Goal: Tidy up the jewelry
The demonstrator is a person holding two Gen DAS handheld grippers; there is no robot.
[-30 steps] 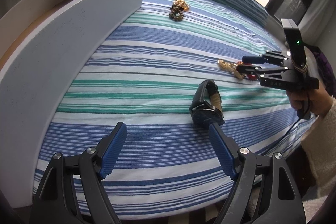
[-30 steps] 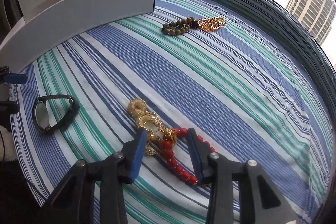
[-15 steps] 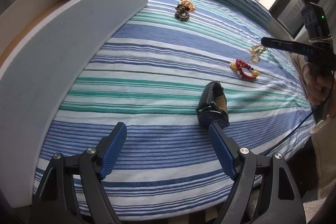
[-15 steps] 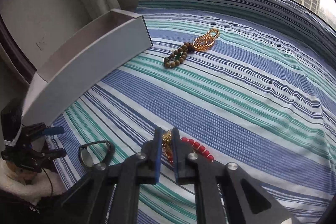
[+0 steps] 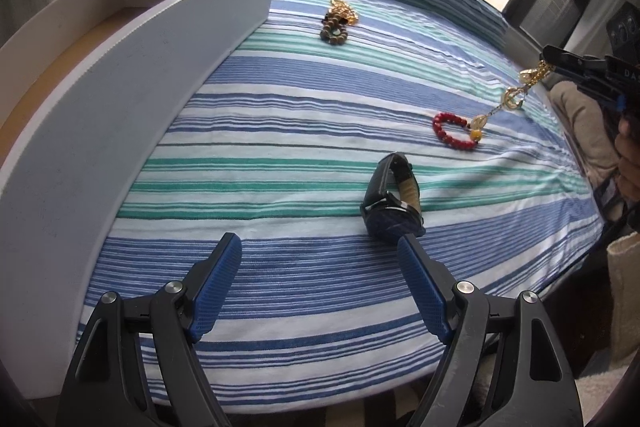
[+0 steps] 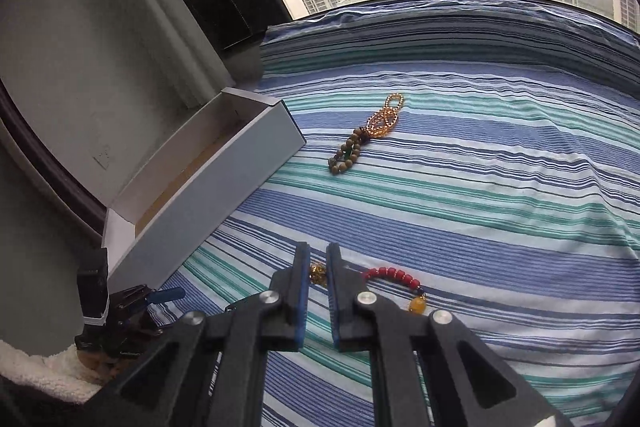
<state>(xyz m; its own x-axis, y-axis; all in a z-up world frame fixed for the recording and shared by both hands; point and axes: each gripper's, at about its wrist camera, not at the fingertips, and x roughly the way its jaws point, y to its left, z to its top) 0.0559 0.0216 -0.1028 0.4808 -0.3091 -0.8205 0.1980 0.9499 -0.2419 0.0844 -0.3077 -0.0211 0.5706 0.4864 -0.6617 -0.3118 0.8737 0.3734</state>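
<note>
My right gripper [image 6: 318,261] is shut on a gold chain [image 6: 319,273] and holds it above the striped bedspread. In the left wrist view that gold chain [image 5: 516,97] hangs from the right gripper [image 5: 554,61] down toward a red bead bracelet [image 5: 454,131] lying on the cloth. The red bead bracelet [image 6: 394,277] shows just right of my right fingers. My left gripper [image 5: 320,255] is open and empty, low over the bed, with a black watch [image 5: 392,199] just beyond its right finger. A brown bead bracelet [image 5: 334,31] and a gold bracelet [image 5: 342,11] lie farther off.
An open white box [image 5: 140,75] runs along the left side of the bed; the same box [image 6: 224,171] shows its brown inside. The striped bedspread [image 5: 304,131] ends at a window with tower blocks outside. A hand [image 5: 628,155] holds the right gripper at the bed's edge.
The right gripper closed on the gold chain beside the red bracelet and rose with it, rolling as it went. The chain now dangles clear of the cloth. The left gripper stayed still.
</note>
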